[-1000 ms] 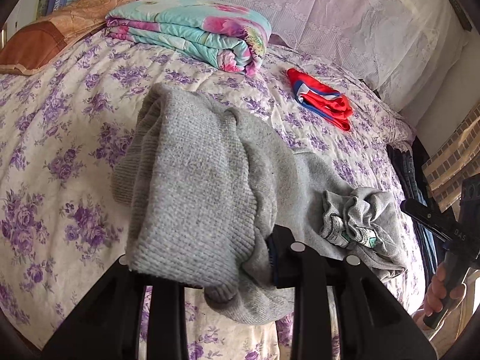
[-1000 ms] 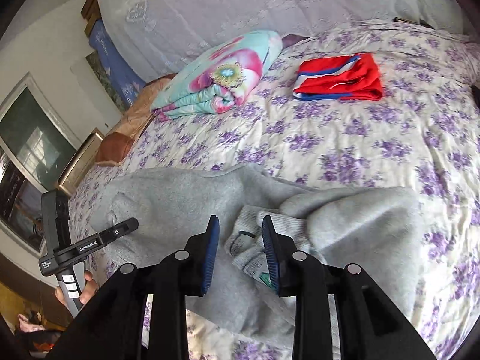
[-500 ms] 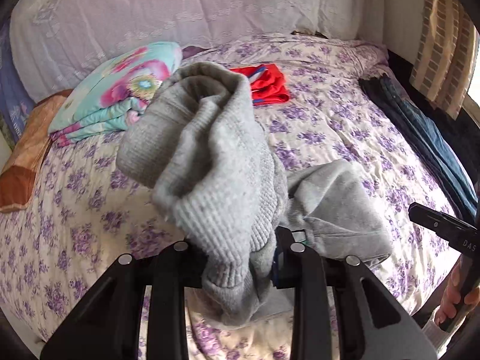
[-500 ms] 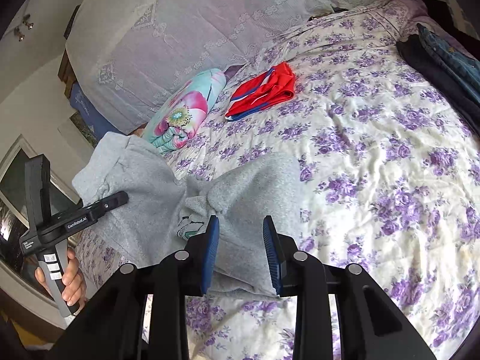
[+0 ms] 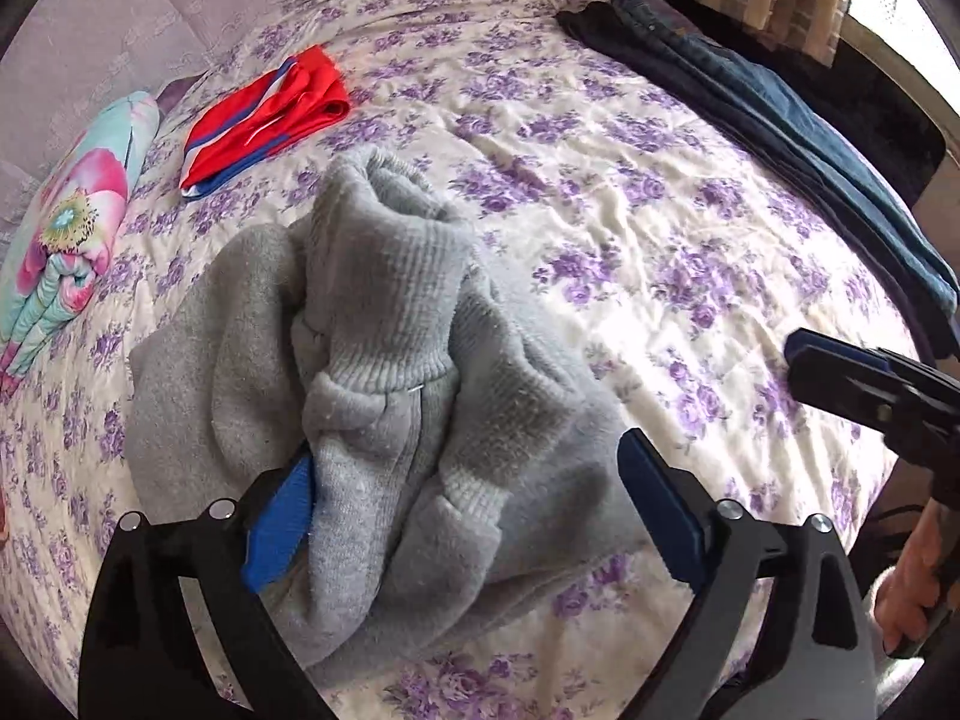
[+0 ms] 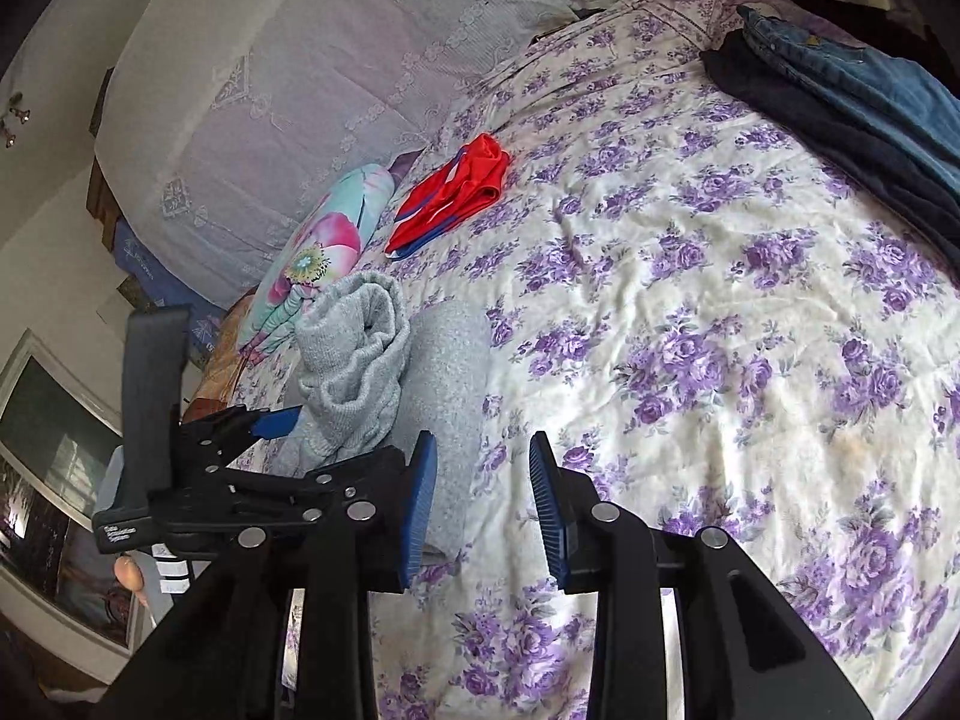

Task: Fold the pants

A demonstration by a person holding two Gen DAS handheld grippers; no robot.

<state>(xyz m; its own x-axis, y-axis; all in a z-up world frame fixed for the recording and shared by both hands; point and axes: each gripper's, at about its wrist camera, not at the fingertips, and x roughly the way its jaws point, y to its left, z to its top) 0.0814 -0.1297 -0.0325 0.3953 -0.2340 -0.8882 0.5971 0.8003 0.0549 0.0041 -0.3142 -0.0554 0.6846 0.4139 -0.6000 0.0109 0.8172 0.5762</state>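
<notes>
Left wrist view. Grey pants (image 5: pixel 384 372) lie bunched in a heap on the bed sheet (image 5: pixel 630 228), white with purple flowers. A ribbed cuff stands up at the top of the heap. The left gripper (image 5: pixel 474 504) has its jaws spread wide and opening; the grey cloth sits between them. The blue pad of the left-hand finger (image 5: pixel 279 525) lies against the cloth, while the other pad stands clear of it, so nothing is pinched. Red shorts (image 5: pixel 264 120), folded, with blue and white trim, lie well beyond the pants. A rolled floral blanket (image 5: pixel 66 234) sits at the left edge. Dark jeans (image 5: pixel 780 114) lie in a stack along the far right side of the bed. The right gripper (image 5: pixel 852 384) enters from the right edge, with a hand (image 5: pixel 912 588) gripping its handle lower down.

Right wrist view. The right gripper (image 6: pixel 483 504) hovers above the sheet (image 6: pixel 690 330), jaws a little apart, nothing between the blue pads. The edge of the grey pants (image 6: pixel 384 360) lies just behind its left-hand finger; touching or not, cannot tell. The left gripper (image 6: pixel 276 420) shows at the left, beside the heap. Red shorts (image 6: pixel 450 204) and blanket (image 6: pixel 318 252) lie behind, near a pale headboard cover (image 6: pixel 312 78). Jeans (image 6: pixel 852 96) fill the upper right corner.
</notes>
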